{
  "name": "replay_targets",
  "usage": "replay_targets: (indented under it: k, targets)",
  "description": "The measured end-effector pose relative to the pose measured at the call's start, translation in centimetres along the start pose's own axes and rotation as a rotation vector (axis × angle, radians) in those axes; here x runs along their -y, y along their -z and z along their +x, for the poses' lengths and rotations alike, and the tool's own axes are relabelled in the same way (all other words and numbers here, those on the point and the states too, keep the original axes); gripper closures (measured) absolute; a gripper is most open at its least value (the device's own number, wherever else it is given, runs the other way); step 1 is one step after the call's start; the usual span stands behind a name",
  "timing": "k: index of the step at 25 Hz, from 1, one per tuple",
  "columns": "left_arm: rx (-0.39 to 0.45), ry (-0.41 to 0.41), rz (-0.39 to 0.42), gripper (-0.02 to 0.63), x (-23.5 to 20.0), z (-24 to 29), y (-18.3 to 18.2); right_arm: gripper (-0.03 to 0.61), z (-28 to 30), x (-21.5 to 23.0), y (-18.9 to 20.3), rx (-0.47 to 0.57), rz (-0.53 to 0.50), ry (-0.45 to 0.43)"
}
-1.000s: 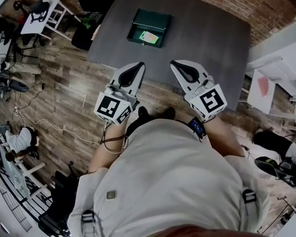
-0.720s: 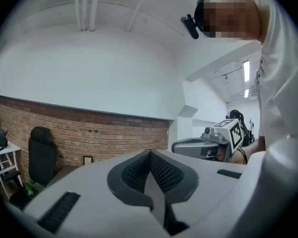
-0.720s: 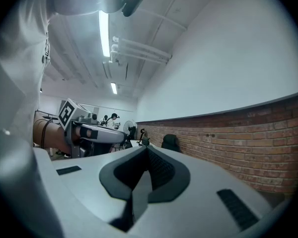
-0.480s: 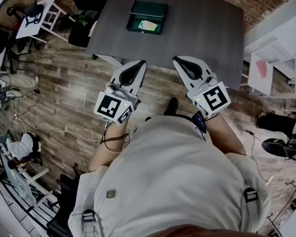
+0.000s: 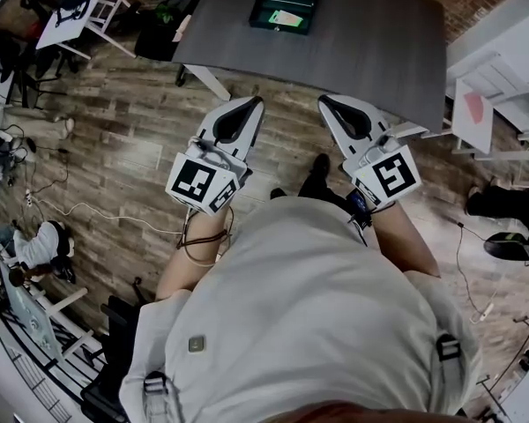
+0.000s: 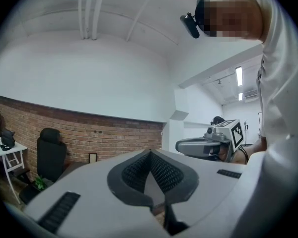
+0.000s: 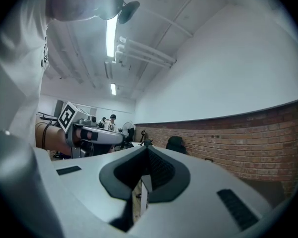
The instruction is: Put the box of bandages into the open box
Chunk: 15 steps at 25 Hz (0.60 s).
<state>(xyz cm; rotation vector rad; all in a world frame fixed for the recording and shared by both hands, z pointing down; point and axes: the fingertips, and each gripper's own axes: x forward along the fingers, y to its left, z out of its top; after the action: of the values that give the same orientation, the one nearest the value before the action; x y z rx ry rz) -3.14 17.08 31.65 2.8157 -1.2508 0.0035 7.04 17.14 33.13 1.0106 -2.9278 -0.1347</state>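
Left gripper (image 5: 252,104) and right gripper (image 5: 324,102): fingers closed, empty, over the floor (image 5: 141,130), well short of the counter (image 5: 370,51). A pale pack, seemingly the box of bandages (image 5: 286,18), lies inside the open box (image 5: 260,16) at the far side. Risk: the loose cable (image 5: 115,227) to the left snagging a foot.

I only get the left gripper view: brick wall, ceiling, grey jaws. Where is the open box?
Observer: The head view shows an open green box on a dark table.
Operator: Anything in it?
Observer: A small pale green box lies inside, likely the bandages.
Operator: Are the grippers above the table?
Observer: No, the left gripper and right gripper show against the wooden floor, just short of the table's near edge.
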Motion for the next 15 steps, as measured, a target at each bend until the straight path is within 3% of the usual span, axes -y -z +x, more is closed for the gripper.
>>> replay_targets:
  k: [8,15]
  targets:
    - [0.027,0.021,-0.002,0.598,1.1,-5.4,0.2,0.558,-1.0,-6.1,-1.1,-0.042,-0.021,0.028]
    - [0.043,0.036,-0.012,0.598,1.6,-7.0,-0.1,0.558,-1.2,-8.0,-2.5,-0.014,-0.052,0.022]
